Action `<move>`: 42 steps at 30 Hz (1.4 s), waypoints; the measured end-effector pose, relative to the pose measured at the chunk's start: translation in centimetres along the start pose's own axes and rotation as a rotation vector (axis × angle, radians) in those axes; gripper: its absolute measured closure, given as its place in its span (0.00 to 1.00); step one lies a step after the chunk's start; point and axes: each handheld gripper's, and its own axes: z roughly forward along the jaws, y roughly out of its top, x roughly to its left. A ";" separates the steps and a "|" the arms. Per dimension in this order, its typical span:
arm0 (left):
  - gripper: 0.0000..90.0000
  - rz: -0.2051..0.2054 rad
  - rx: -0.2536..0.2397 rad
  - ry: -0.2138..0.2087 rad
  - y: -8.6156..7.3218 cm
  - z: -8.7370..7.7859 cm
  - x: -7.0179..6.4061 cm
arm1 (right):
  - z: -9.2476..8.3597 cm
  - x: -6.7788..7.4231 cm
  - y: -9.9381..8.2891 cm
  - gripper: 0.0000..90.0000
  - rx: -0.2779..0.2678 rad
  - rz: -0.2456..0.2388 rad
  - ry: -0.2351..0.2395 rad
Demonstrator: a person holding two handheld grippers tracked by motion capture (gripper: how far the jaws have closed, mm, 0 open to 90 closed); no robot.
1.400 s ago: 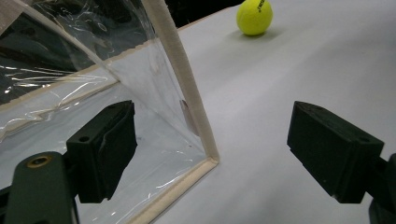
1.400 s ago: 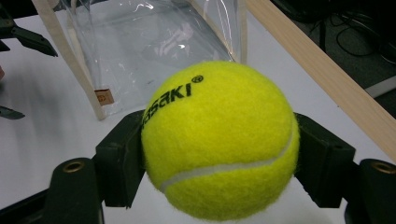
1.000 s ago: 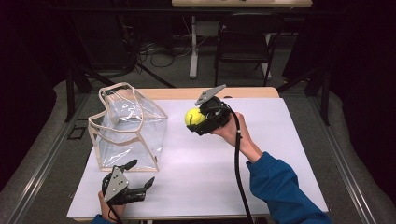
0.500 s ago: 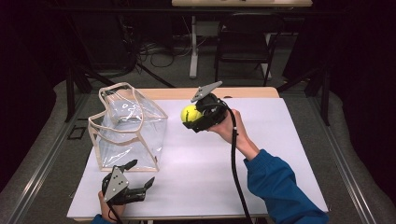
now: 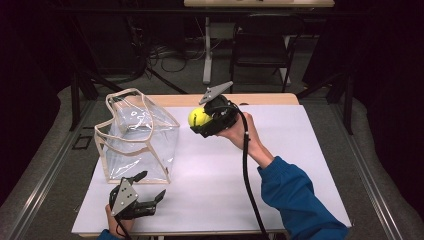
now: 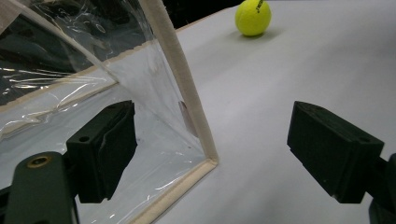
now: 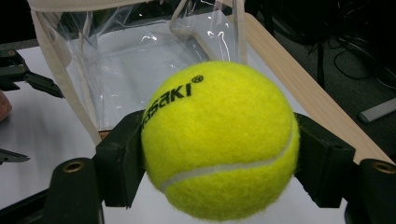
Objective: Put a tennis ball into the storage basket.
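A yellow tennis ball (image 5: 198, 117) hangs above the white table, just right of a clear plastic bag (image 5: 136, 136) with beige trim. My right gripper (image 5: 201, 121) is shut on the ball. In the right gripper view the ball (image 7: 218, 140) sits squeezed between both jaws, and the bag (image 7: 116, 60) stands behind it with its top open. My left gripper (image 5: 151, 186) rests low at the bag's front right corner, open. In the left gripper view, the bag's trimmed corner (image 6: 187, 107) rises between the wide jaws without touching them. A yellow ball (image 6: 252, 17) shows far off there.
The white table top (image 5: 300, 160) stretches right of the bag, with a wooden strip (image 5: 260, 99) along its far edge. Beyond the table are a dark chair (image 5: 260, 55), a table leg and cables on the floor. A blue sleeve (image 5: 295, 200) comes in from the bottom right.
My right gripper has carried the ball a little to the left and up, closer to the bag. The left gripper and the bag have stayed put.
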 end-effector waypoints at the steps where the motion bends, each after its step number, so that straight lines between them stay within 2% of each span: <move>1: 0.18 0.001 0.000 0.001 0.0 0.0 0.0 | 0.0 0.0 0.0 0.29 0.000 0.000 0.000; 28: 0.18 -0.009 -0.003 -0.009 0.0 0.1 0.1 | 1.1 0.1 3.0 0.29 -0.018 -0.025 0.006; 42: 0.18 -0.002 -0.004 -0.008 0.0 0.1 0.1 | 1.4 0.1 4.0 0.29 -0.026 -0.023 0.003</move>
